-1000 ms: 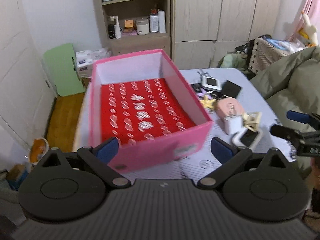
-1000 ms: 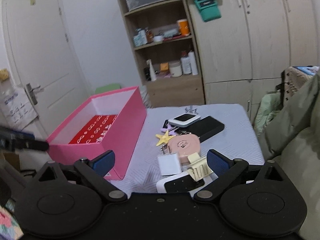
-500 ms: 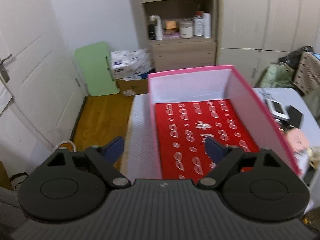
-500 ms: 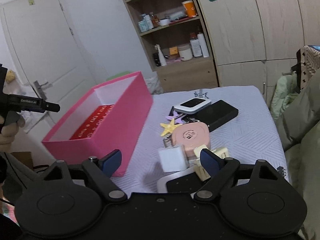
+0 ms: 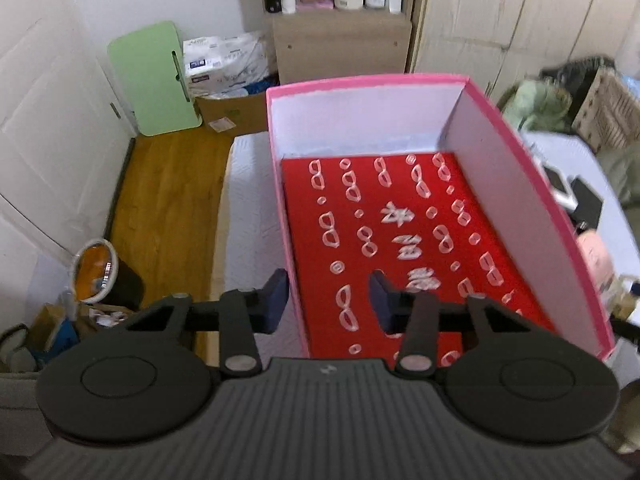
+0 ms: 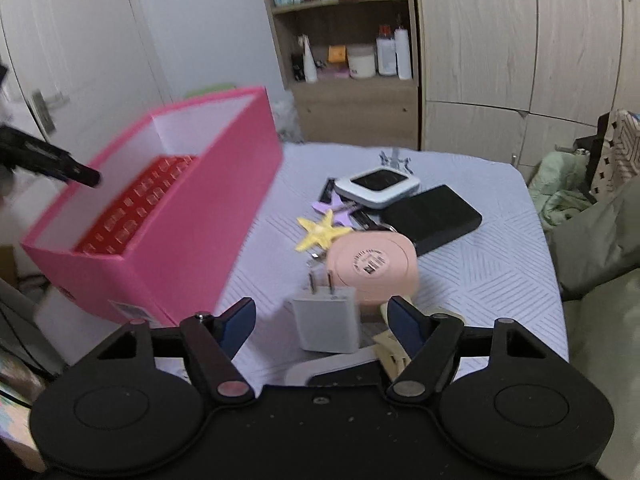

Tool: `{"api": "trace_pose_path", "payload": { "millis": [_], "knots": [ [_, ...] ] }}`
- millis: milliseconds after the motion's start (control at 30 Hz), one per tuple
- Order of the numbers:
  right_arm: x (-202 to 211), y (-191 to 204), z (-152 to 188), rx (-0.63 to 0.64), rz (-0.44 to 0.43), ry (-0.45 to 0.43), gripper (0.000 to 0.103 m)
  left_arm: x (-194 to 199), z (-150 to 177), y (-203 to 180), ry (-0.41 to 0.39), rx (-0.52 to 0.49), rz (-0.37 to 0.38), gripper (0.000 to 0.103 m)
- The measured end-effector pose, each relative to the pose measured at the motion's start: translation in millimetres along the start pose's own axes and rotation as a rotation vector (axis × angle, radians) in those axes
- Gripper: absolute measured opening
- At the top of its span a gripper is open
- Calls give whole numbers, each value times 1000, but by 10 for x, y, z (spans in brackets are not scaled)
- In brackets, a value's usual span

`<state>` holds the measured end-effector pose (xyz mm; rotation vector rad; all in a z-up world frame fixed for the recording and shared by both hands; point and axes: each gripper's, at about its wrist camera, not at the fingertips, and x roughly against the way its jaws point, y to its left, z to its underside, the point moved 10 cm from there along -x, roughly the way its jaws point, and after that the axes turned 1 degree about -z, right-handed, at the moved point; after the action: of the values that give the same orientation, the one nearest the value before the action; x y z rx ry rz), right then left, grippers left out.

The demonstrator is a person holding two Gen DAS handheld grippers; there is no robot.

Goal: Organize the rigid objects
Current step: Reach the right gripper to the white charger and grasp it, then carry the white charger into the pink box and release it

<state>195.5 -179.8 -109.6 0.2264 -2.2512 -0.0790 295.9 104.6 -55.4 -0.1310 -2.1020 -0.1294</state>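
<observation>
A pink box (image 5: 520, 152) with a red patterned floor stands empty on the white table; it also shows in the right wrist view (image 6: 192, 216). My left gripper (image 5: 328, 300) is open and straddles the box's left wall near its front corner, one finger outside, one inside. My right gripper (image 6: 320, 320) is open and empty, its fingers either side of a white plug adapter (image 6: 326, 324). Behind the adapter lie a pink round case (image 6: 374, 266), a yellow starfish (image 6: 322, 232), a black power bank (image 6: 434, 218) and a white device (image 6: 378, 184).
A cream clip (image 6: 394, 350) and a white phone-like device (image 6: 336, 372) lie under my right gripper. A shelf unit (image 6: 348, 52) and wardrobe stand behind the table (image 6: 492, 280). Green bedding (image 6: 600, 240) lies to the right. Wooden floor and a bin (image 5: 96, 268) are at the left.
My left gripper has moved left and forward over the box's left wall, and its fingers have narrowed. My right gripper has moved forward and down towards the plug adapter, fingers narrowed.
</observation>
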Motion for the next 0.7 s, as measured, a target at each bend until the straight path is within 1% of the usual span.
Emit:
{"api": "trace_pose_path", "payload": {
  "millis": [33, 67, 133, 233, 267, 300, 333, 367, 400, 467, 533, 567, 633, 667, 700],
  "knots": [
    [-32, 14, 12, 17, 12, 9, 75, -6, 9, 19, 10, -22, -24, 29],
    [-54, 22, 19, 27, 20, 14, 74, -3, 16, 32, 14, -42, -45, 28],
    [-112, 41, 39, 45, 36, 27, 69, 9, 31, 54, 7, -66, -75, 28],
    [-206, 55, 92, 45, 47, 58, 54, -17, 85, 70, 12, -69, -80, 27],
    [-233, 60, 104, 47, 53, 64, 53, -40, 111, 69, 16, -68, -73, 26],
    [-263, 64, 110, 52, 65, 69, 50, -59, 121, 65, 20, -68, -68, 20],
    [-291, 61, 110, 58, 78, 74, 49, -76, 134, 70, 21, -68, -66, 13],
    [-319, 59, 106, 64, 87, 75, 49, -84, 145, 70, 22, -72, -66, 9],
    [-343, 56, 100, 64, 90, 74, 49, -78, 149, 66, 20, -77, -64, 7],
    [-387, 41, 93, 47, 98, 81, 49, -64, 153, 72, 11, -82, -64, 7],
    [-370, 26, 72, 14, 94, 64, 49, -48, 147, 72, -2, -87, -64, 7],
    [-344, 21, 60, -1, 85, 53, 49, -40, 148, 72, -12, -97, -76, 7],
    [-268, 18, 14, -20, 72, 25, 49, -30, 143, 73, -58, -156, -165, 7],
    [-226, 19, -9, -23, 69, 14, 49, -34, 144, 75, -74, -173, -196, 7],
    [-195, 18, -35, -29, 66, 5, 49, -35, 140, 81, -80, -166, -191, 7]
  ]
}}
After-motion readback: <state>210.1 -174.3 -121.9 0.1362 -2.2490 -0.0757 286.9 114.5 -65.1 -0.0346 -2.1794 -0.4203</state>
